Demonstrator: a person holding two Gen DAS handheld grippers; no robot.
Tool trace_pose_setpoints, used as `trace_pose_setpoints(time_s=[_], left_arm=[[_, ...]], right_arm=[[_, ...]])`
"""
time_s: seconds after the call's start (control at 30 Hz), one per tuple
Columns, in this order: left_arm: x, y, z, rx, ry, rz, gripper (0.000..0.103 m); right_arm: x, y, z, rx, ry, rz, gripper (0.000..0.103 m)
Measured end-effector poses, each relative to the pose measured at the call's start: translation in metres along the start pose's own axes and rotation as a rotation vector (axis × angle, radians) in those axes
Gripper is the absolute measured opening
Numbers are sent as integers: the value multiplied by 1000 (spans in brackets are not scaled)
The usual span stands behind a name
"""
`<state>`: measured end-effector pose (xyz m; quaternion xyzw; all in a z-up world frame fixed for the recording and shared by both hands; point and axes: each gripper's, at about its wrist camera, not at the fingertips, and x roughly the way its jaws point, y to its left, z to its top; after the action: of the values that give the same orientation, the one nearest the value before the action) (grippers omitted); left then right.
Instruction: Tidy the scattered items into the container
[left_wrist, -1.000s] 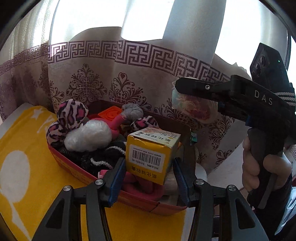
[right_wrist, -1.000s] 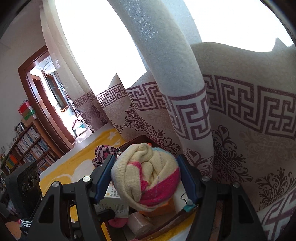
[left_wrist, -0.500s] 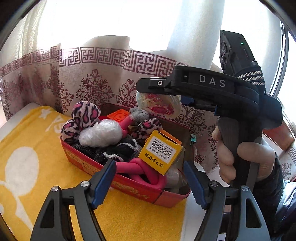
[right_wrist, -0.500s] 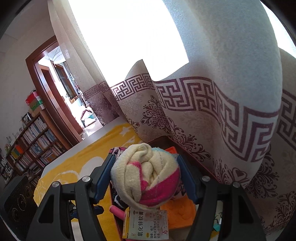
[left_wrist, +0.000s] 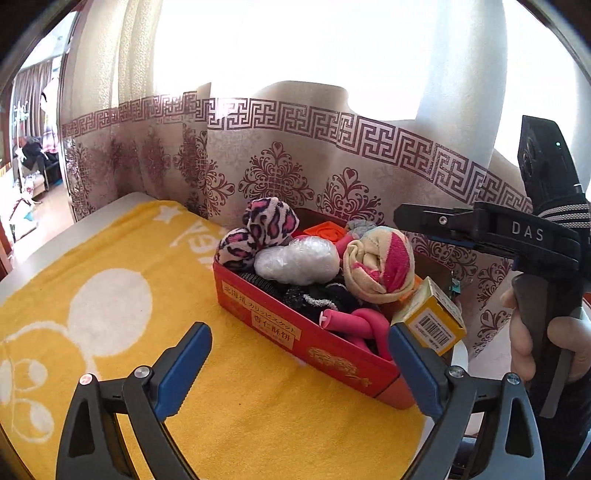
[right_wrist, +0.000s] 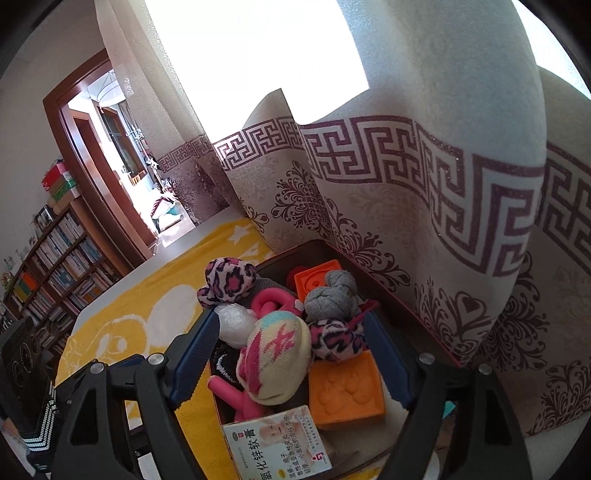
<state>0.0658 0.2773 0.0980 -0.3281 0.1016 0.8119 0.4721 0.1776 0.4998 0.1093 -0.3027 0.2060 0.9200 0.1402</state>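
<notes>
From the left wrist view, our left gripper (left_wrist: 299, 365) has its jaws spreading wide with nothing between them, hovering over the yellow towel (left_wrist: 110, 295) in front of the red box (left_wrist: 295, 332). The small yellow carton (left_wrist: 432, 321) leans at the box's near right corner, half over the rim; we judge it could tip out, so we should back away without brushing it. The rolled sock (left_wrist: 380, 264) sits on top of the heap.

From the right wrist view, our right gripper (right_wrist: 291, 362) is opening around that rolled sock (right_wrist: 275, 360), and the pads look clear of it. We should lift straight up and away, so the sock does not roll off the crowded pile.
</notes>
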Motion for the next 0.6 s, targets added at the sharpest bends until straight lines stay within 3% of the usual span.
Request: trace_pose_setpoints(time_s=[0.1,0.33,0.6], left_arm=[[-4,3,-2,-10,-3,98,102],[-16,14,-8,-144,8,203,102],[-36,-8,-10,-122,-39,376,102]], right_arm=[[-9,0,-10,-21,12,1,84],[-38,3,-30,-89,24,5,84],[-62,8,-56,-181,19,3,84]])
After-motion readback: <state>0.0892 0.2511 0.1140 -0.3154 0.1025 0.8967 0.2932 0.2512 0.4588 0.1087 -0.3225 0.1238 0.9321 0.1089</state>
